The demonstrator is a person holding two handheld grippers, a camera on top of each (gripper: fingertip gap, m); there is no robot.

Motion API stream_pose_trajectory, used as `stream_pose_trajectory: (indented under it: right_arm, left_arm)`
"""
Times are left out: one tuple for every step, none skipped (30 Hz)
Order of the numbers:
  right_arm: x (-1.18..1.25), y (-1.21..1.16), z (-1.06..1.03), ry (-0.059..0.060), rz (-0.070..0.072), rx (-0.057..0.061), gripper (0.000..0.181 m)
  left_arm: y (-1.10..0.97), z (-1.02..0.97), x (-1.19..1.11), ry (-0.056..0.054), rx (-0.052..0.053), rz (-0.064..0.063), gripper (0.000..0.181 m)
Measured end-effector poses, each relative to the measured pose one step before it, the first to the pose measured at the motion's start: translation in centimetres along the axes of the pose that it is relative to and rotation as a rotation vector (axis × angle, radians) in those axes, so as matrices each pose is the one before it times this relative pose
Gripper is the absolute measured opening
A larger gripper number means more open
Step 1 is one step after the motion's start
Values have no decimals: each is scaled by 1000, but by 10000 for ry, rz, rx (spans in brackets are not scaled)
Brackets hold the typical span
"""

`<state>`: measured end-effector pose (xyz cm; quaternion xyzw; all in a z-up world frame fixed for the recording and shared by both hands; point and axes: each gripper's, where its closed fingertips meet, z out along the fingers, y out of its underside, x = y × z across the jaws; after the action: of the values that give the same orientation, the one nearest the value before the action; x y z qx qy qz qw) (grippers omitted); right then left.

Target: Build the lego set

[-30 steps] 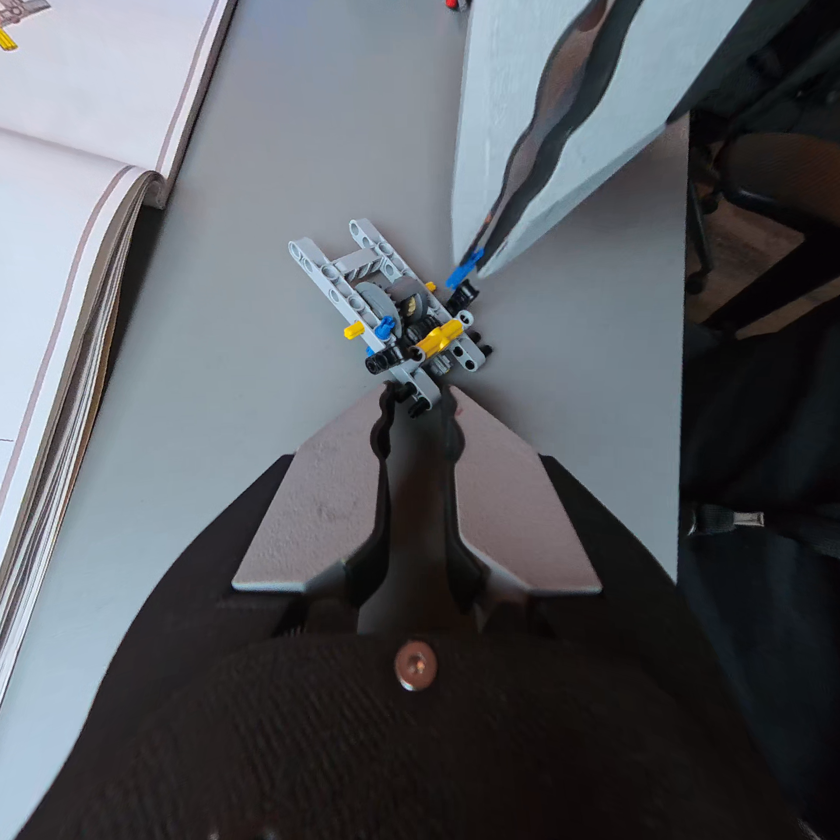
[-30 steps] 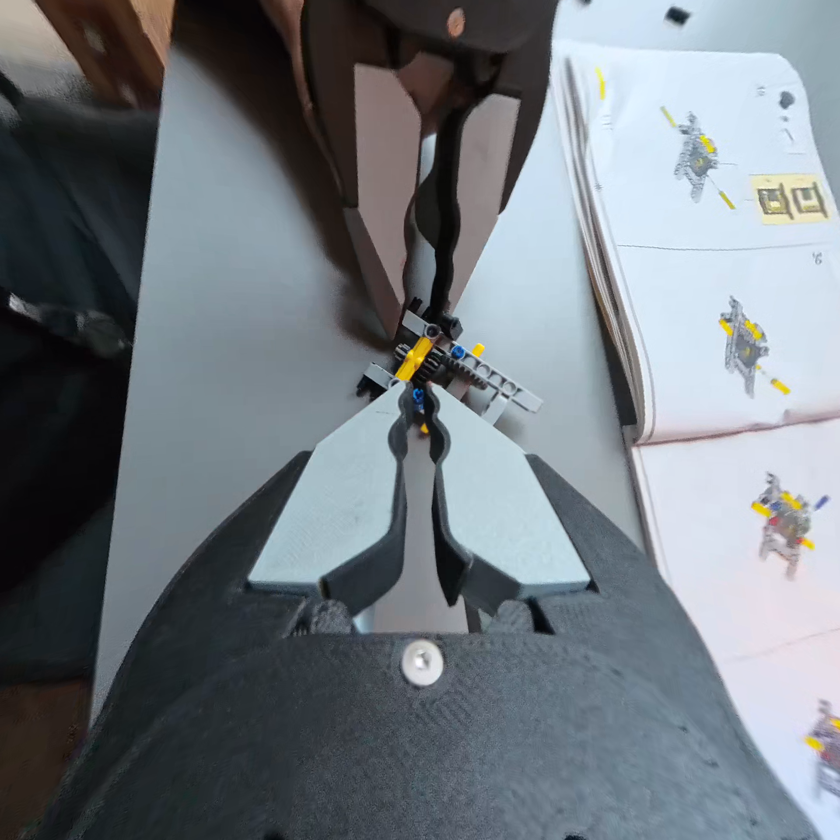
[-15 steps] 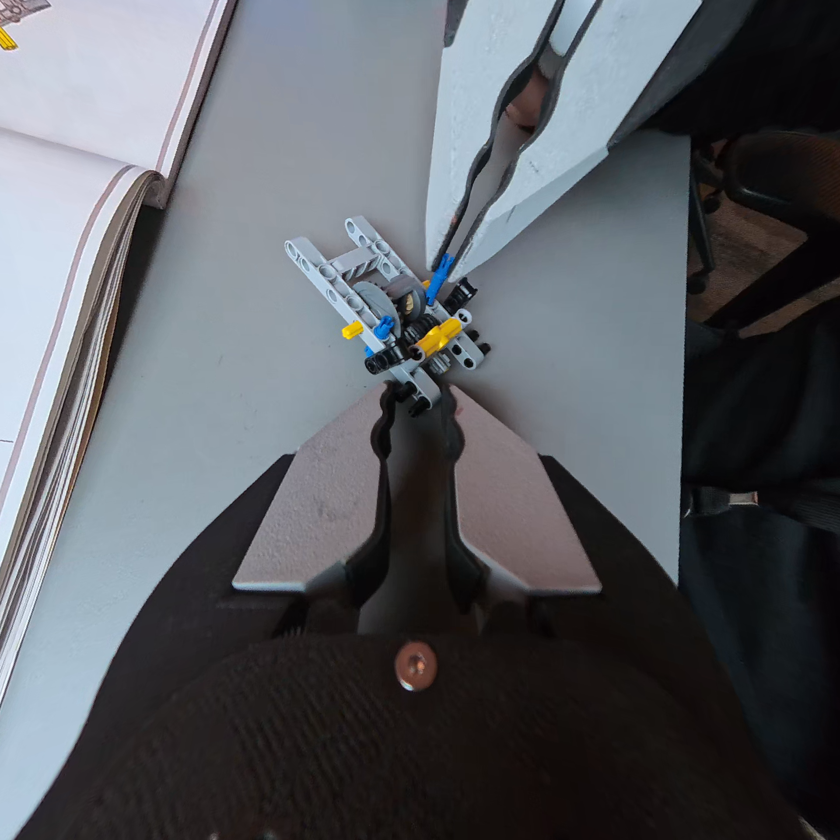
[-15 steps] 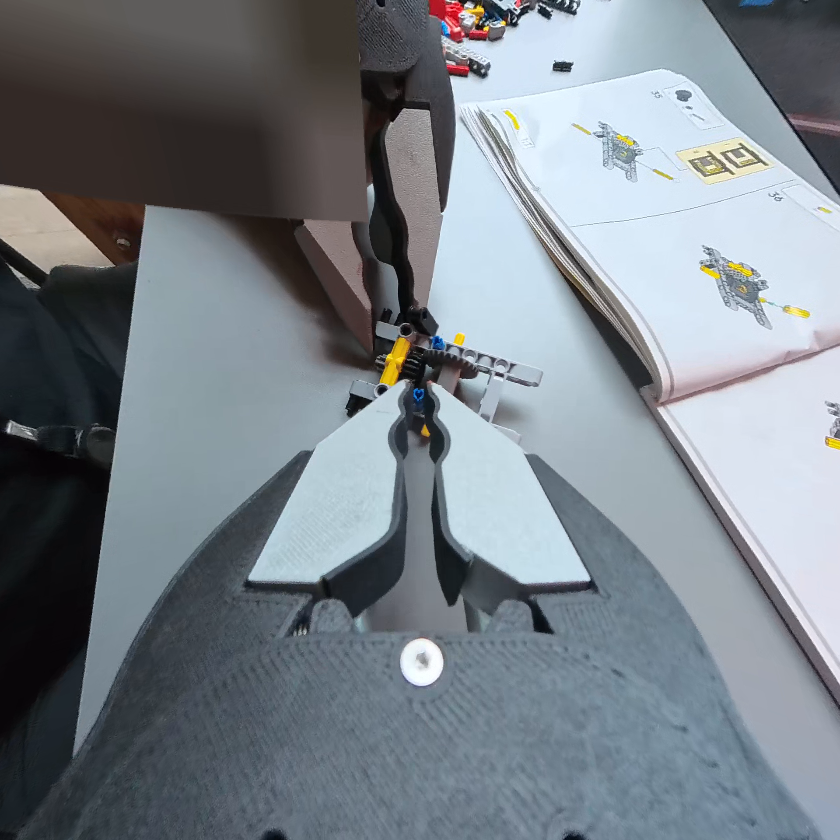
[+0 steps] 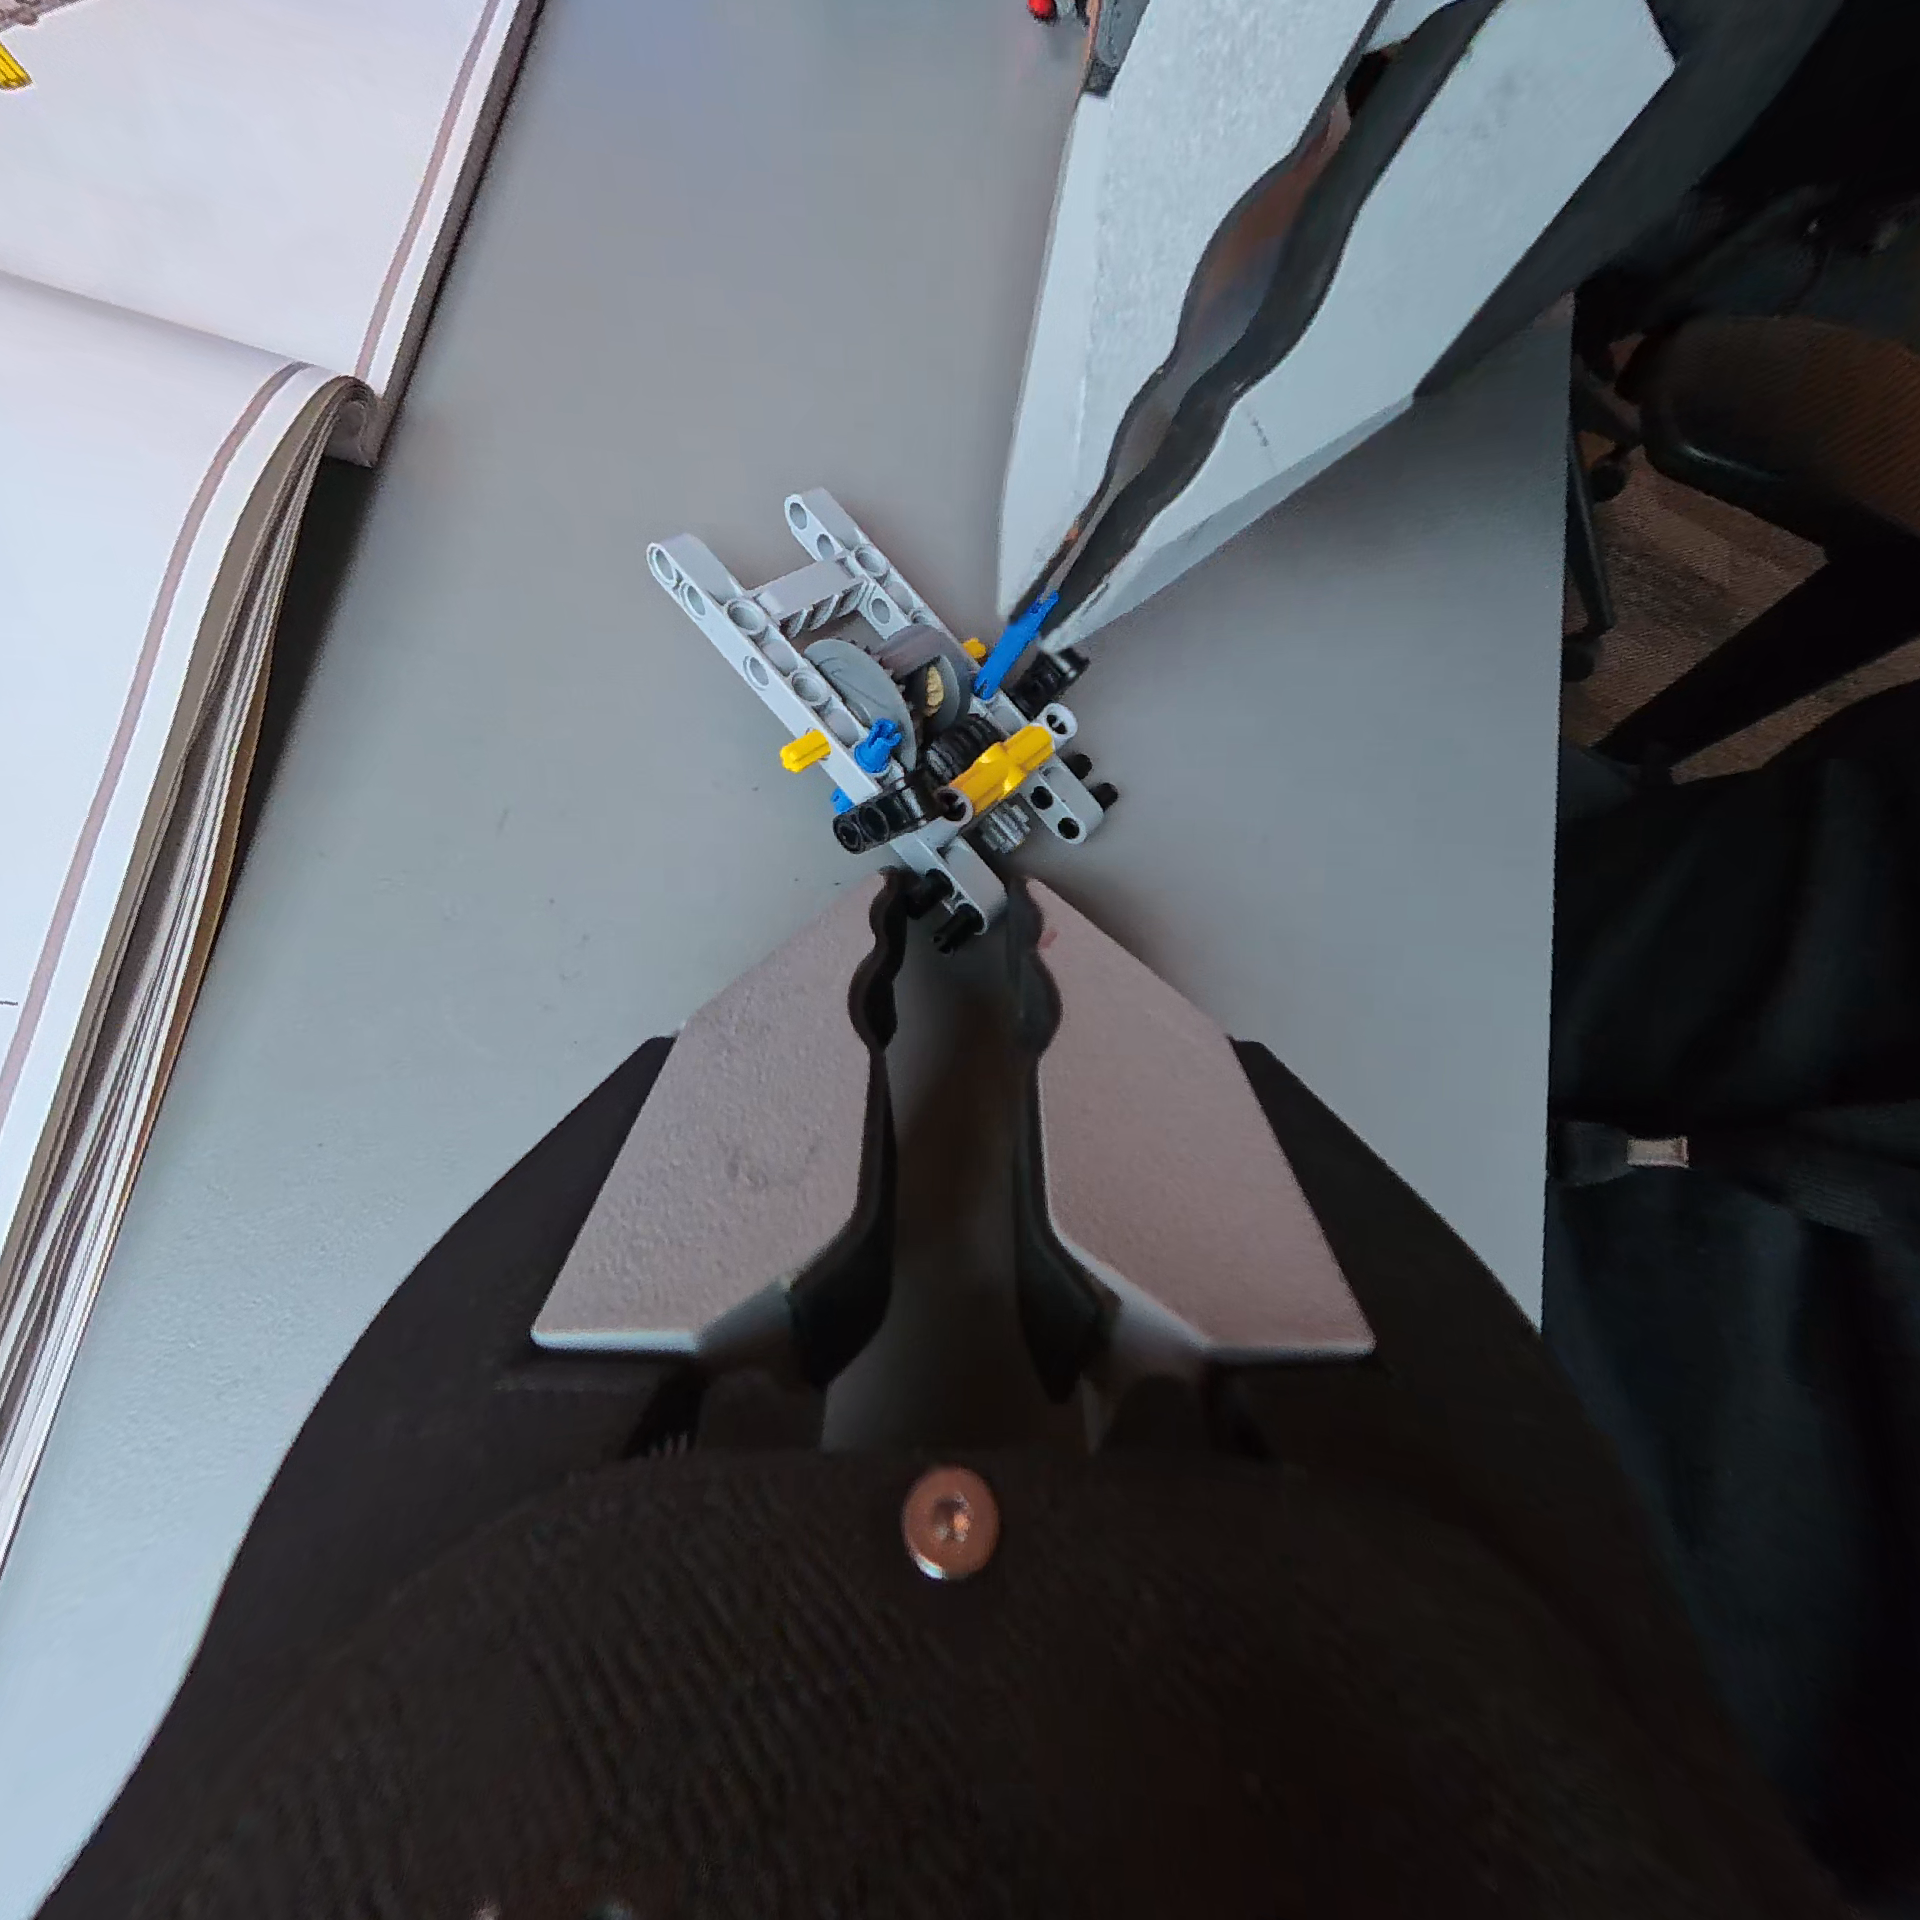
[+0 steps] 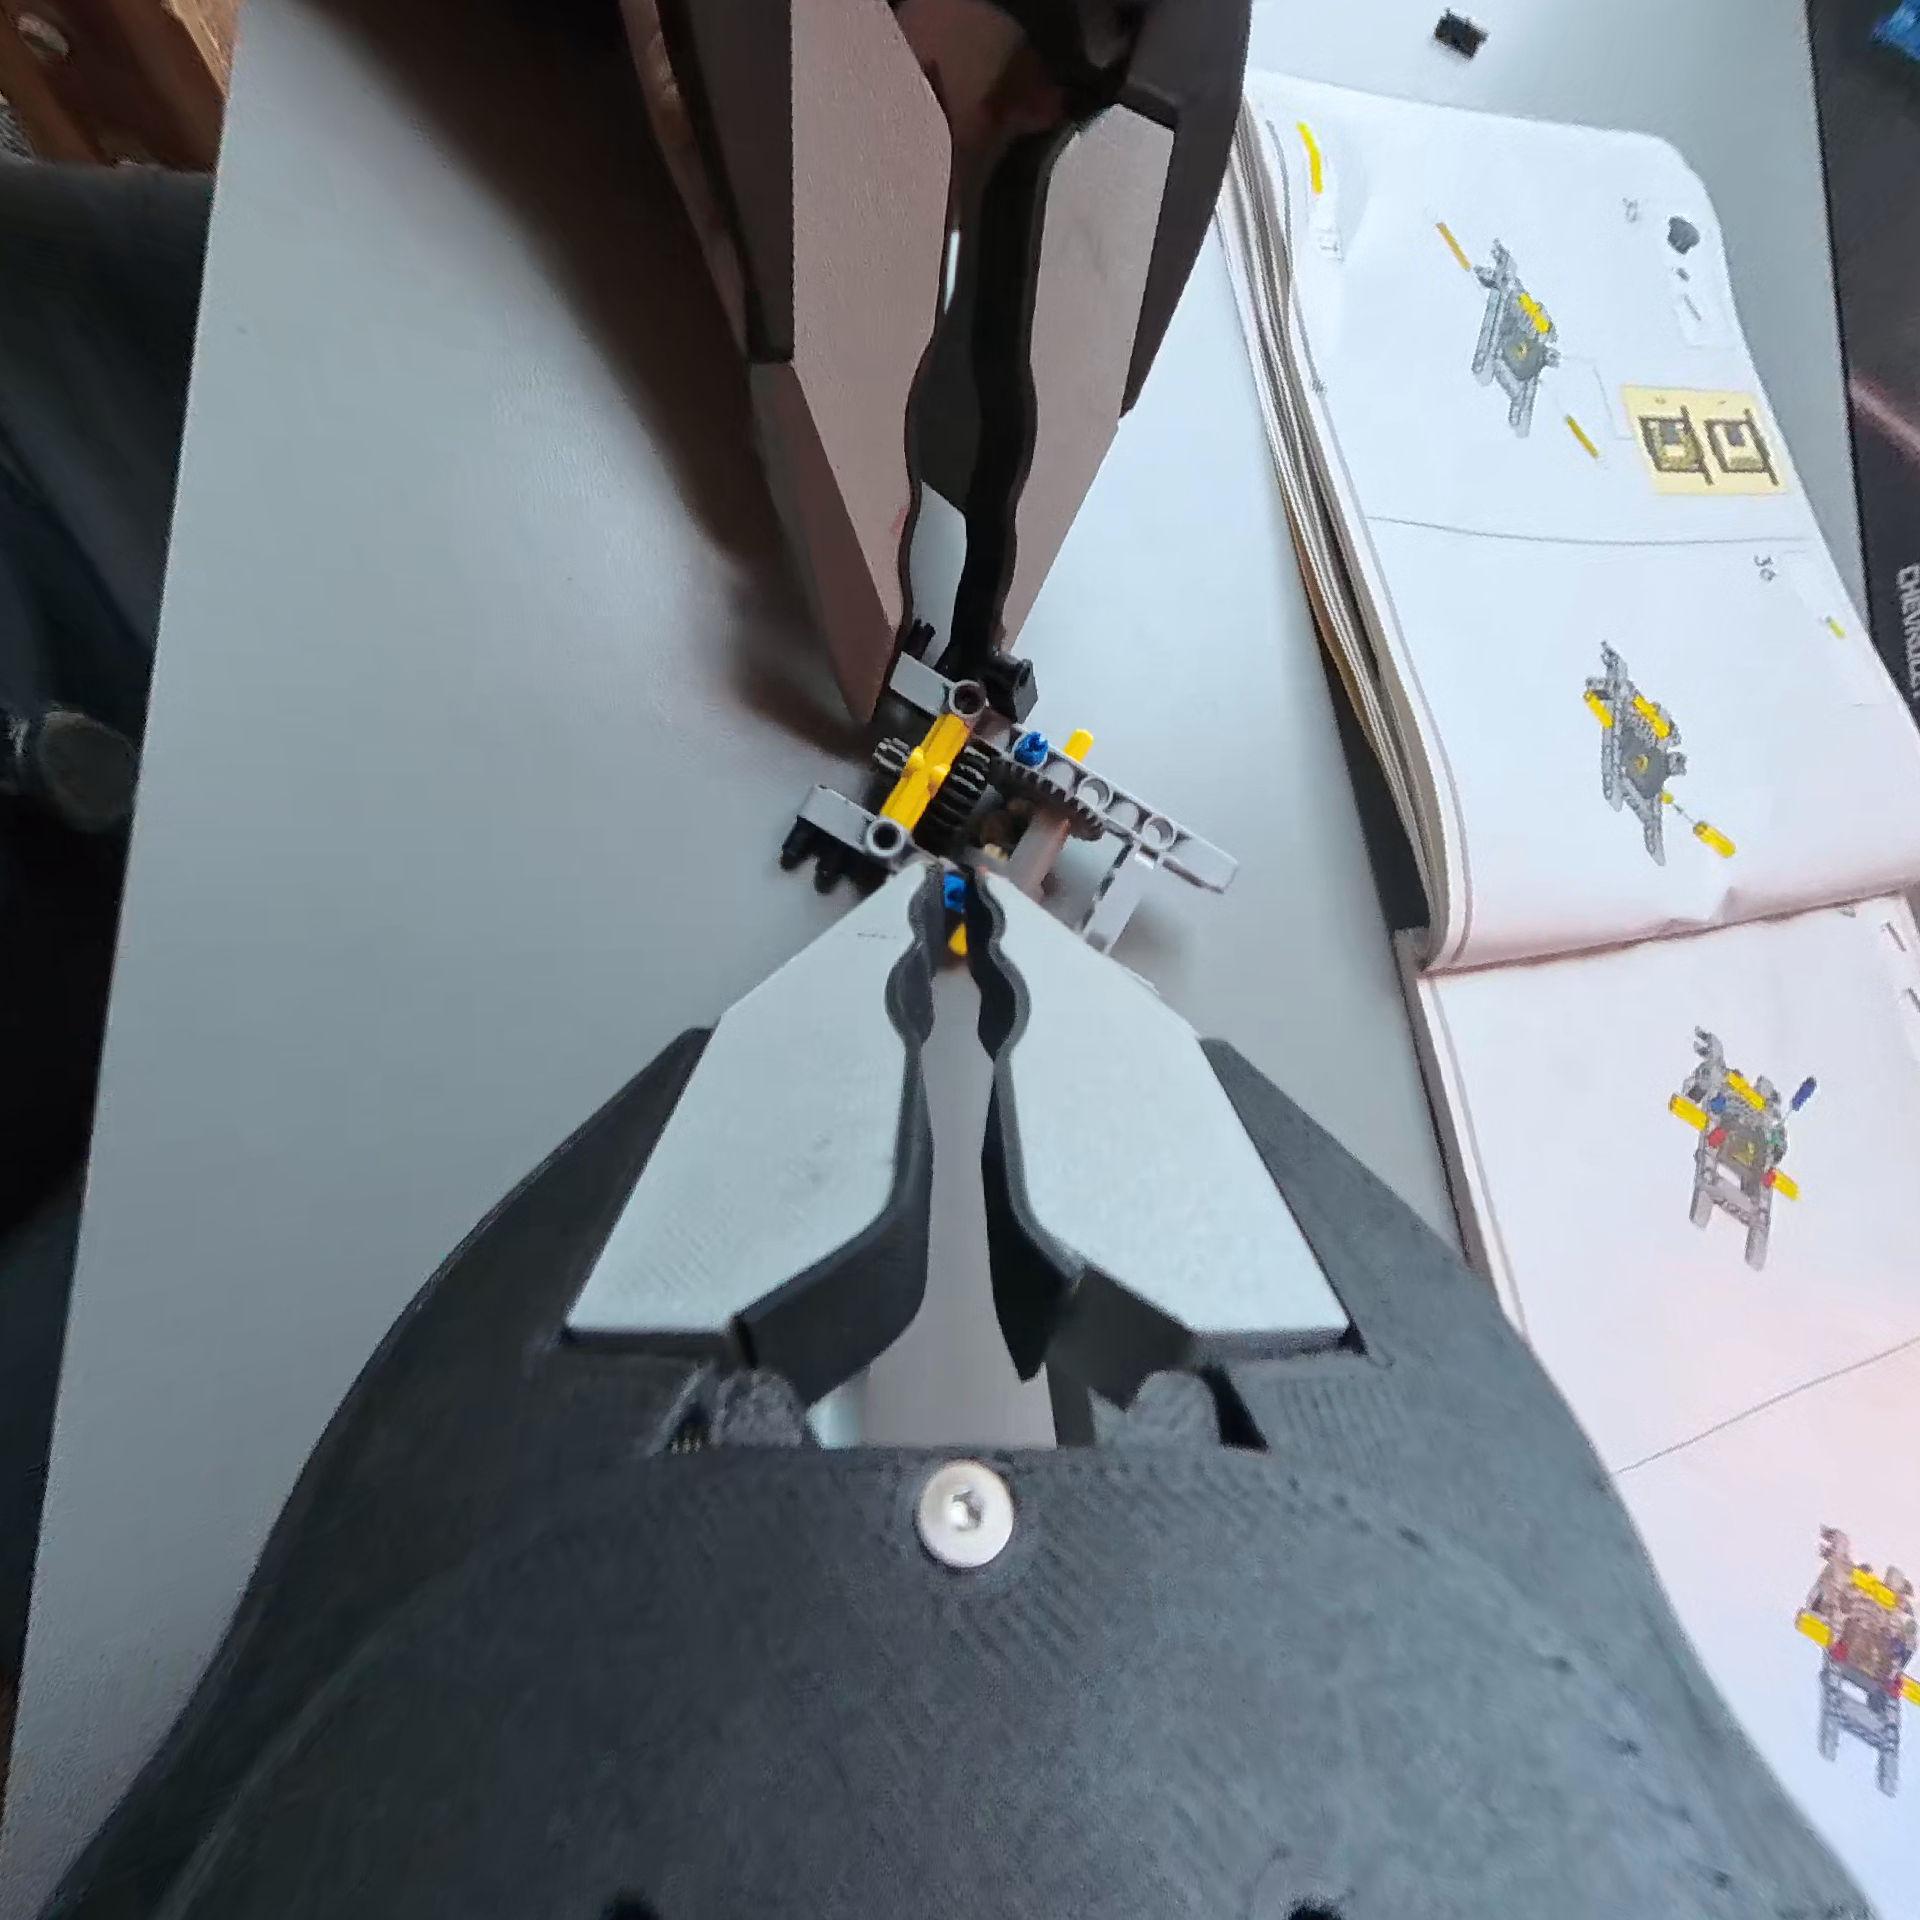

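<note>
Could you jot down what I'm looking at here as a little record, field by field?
Surface: grey table
Being built: small grey lego assembly with yellow, blue and black parts, lying on the table
Left gripper: shut on one end of the assembly
Right gripper: shut on a thin blue pin, its tip at the assembly
Nearby: open instruction booklet

Left hand-held gripper [image 5: 951, 899]: black textured shell, two flat grey triangular fingers with wavy black inner pads, one coppery screw. Right hand-held gripper [image 6: 954, 894]: dark grey shell, paler fingers, silver screw.
</note>
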<state>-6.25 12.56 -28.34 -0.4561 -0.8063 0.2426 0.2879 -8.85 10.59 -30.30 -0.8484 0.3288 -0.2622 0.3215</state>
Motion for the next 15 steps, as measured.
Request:
stream_pose_trajectory:
  right_arm:
    - [-21, 76, -27, -44, 150, 58, 2]
    - [27, 87, -9, -36, 96, -67, 2]
    - [58, 31, 21, -4, -32, -164, 2]
    - [56, -40, 80, -3, -98, -199, 2]
    - [66, -28, 84, -21, -124, -212, 2]
    - [57, 65, 81, -51, -116, -231, 2]
    - [-29, 17, 156, -72, -74, -130, 2]
    - [-125, -108, 255, -60, -121, -67, 1]
    - [-54, -4, 209, -16, -206, -197, 2]
    - [118, -6, 38, 8, -129, -170, 1]
    - [126, 26, 20, -44, 24, -103, 2]
    - [54, 11, 24, -81, 64, -16, 2]
    - [2, 8, 10, -134, 96, -12, 2]
    - [-13, -7, 14, -162, 188, -23, 2]
    - [17, -55, 19, -134, 293, 9, 2]
  left_arm:
    - [-2, -3, 5, 9, 0, -8, 17]
    - [-2, 1, 4, 3, 1, -1, 17]
    - [-10, -2, -4, 14, 0, -16, 17]
    - [-7, -1, 2, 29, 1, -36, 17]
    - [4, -21, -17, 24, 1, -48, 17]
    - [-18, -13, -42, 15, 10, -59, 17]
    - [-19, 13, -20, 5, 7, -25, 17]
    - [2, 5, 27, -6, -1, 31, 17]
    - [24, 30, 101, 18, -30, 66, 17]
    - [-22, -25, -76, -54, 22, 0, 16]
    - [-21, -4, -93, -38, 15, -53, 17]
    - [-14, -5, -54, -29, 10, -30, 17]
    - [-10, -12, -16, -23, 2, 15, 17]
    - [0, 1, 5, -17, -1, 20, 17]
    - [8, -14, -17, -7, -1, -9, 17]
